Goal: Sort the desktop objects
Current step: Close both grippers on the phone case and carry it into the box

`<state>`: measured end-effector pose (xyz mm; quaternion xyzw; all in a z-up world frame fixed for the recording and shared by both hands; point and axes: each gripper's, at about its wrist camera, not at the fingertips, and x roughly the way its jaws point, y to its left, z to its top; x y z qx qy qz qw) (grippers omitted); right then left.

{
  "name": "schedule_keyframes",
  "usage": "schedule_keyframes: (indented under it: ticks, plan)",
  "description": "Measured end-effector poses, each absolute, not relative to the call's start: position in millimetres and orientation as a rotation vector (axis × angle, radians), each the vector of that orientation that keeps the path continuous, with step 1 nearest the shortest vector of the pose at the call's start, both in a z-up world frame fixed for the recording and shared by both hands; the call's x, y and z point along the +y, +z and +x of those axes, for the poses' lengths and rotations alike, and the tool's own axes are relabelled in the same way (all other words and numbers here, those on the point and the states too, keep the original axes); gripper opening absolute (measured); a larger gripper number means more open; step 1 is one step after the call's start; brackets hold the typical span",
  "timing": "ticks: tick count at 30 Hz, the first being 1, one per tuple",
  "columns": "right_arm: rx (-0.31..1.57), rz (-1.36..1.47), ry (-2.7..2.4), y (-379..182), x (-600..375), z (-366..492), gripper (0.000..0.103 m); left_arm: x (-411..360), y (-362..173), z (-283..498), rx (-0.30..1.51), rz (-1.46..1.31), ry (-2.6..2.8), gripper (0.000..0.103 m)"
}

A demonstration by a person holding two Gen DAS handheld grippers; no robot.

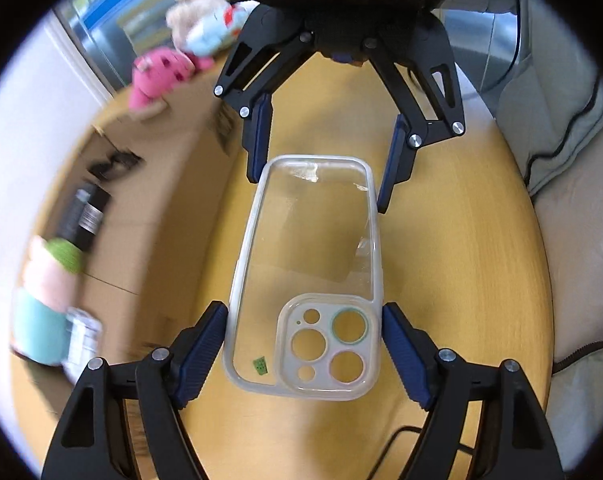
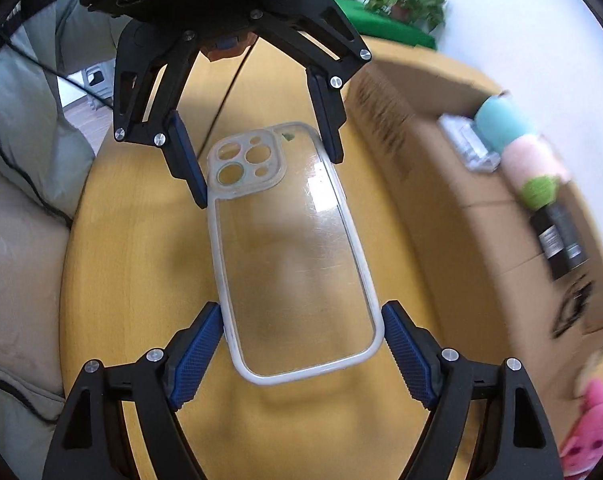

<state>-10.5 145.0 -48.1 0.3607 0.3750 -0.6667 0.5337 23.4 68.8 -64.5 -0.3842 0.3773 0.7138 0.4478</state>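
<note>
A clear phone case [image 1: 309, 276] with a white rim is held between both grippers above the wooden table [image 1: 461, 260]. My left gripper [image 1: 303, 312] is shut on its camera-cutout end. My right gripper [image 1: 321, 184] faces it and is shut on the other end. In the right wrist view the case [image 2: 289, 248] runs from my right gripper [image 2: 301, 318], which grips the plain end, to the left gripper [image 2: 261, 172] at the cutout end.
An open cardboard box [image 1: 141, 208] lies left of the case, shown also in the right wrist view [image 2: 461, 184]. It holds a teal-pink-green plush [image 2: 521, 156], a black bottle [image 2: 557, 240] and a clear packet [image 2: 469, 148]. Pink plush [image 1: 161, 76] sits behind. A grey cushion [image 2: 17, 184] lies alongside the table.
</note>
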Motion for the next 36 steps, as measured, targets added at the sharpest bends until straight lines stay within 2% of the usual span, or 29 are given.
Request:
schedule_keyframes:
  ticks: [6, 15, 20, 26, 36]
  plan:
    - [0.998, 0.731, -1.667, 13.7, 103.7, -45.7, 0.08, 58.1, -10.0, -15.5, 1.013, -0.86, 1.85, 0.078]
    - [1.019, 0.674, -1.693, 47.7, 83.7, -103.5, 0.08, 17.4, 23.9, -87.1, 1.044, -0.881, 1.878, 0.078]
    - [0.982, 0.72, -1.667, 14.8, 75.7, -131.8, 0.08, -0.1, -0.8, -124.2, 1.019, -0.972, 1.838, 0.078]
    - [0.929, 0.791, -1.607, -33.3, 57.0, -152.5, 0.08, -21.8, -54.7, -154.7, 0.949, -1.148, 1.756, 0.078]
    - [0.838, 0.972, -1.493, -98.9, 35.8, -164.8, 0.08, -31.2, -121.5, -169.8, 0.867, -1.34, 1.562, 0.078]
